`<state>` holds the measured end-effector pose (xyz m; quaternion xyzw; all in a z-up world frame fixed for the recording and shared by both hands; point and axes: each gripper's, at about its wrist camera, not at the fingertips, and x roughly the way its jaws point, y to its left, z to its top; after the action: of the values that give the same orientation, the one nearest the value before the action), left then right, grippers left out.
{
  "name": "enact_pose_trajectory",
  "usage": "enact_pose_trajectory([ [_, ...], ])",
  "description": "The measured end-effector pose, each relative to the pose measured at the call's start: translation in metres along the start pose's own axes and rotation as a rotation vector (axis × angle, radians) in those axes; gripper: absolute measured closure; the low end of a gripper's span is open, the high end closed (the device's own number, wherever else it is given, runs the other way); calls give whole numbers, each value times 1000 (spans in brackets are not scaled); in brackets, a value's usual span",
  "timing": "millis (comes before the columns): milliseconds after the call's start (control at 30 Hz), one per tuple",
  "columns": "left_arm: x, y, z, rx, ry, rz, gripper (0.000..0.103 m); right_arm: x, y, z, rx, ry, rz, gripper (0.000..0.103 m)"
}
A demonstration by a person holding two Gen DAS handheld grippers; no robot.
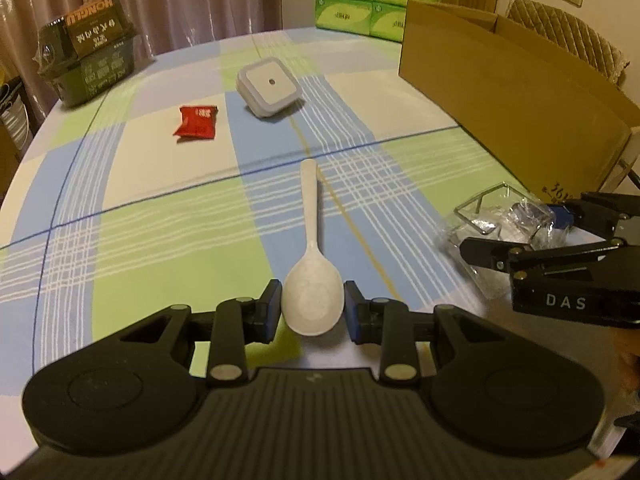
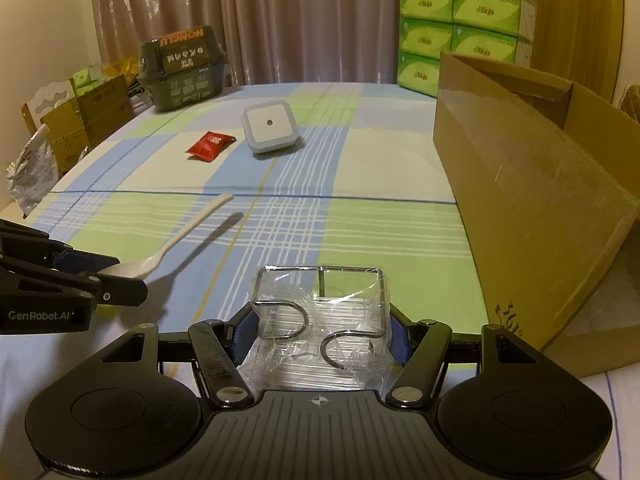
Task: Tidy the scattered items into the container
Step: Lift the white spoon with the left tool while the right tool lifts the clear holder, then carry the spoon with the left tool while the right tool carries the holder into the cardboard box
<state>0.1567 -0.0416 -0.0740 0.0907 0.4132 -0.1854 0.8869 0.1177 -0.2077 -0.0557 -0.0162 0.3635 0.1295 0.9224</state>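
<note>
Left gripper (image 1: 312,306) has its blue pads pinched on the bowl of the white spoon (image 1: 310,256), handle aimed away toward the cardboard box (image 1: 512,120); gripping the broad bowl seems to give the pads more to bite than the thin handle would. From this wrist the tool tilts steeply down at the checked tablecloth (image 1: 160,240). Left of the box, farther up the cloth, lie a red packet (image 1: 197,122) and a white square gadget (image 1: 269,86), both untouched

Seen from the right wrist, the right gripper (image 2: 322,336) stands about half open, pads pressing the sides of the plastic-wrapped wire hooks (image 2: 320,312), just left of the box's near corner. It also angles downward. The spoon's handle casts a shadow apart from it, so it looks lifted, probably ready to carry to the box
</note>
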Motion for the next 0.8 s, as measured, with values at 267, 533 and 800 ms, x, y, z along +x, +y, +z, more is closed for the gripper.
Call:
enact_pose_trajectory([
  [267, -22, -7, 7, -19, -41, 19, 76, -26, 6, 13, -21, -50, 8, 41],
  [533, -54, -23, 10, -64, -70, 19, 76, -62, 6, 27, -28, -107, 9, 41],
  [800, -87, -44, 10, -68, -97, 23, 76, -102, -1, 32, -12, -170, 7, 41],
])
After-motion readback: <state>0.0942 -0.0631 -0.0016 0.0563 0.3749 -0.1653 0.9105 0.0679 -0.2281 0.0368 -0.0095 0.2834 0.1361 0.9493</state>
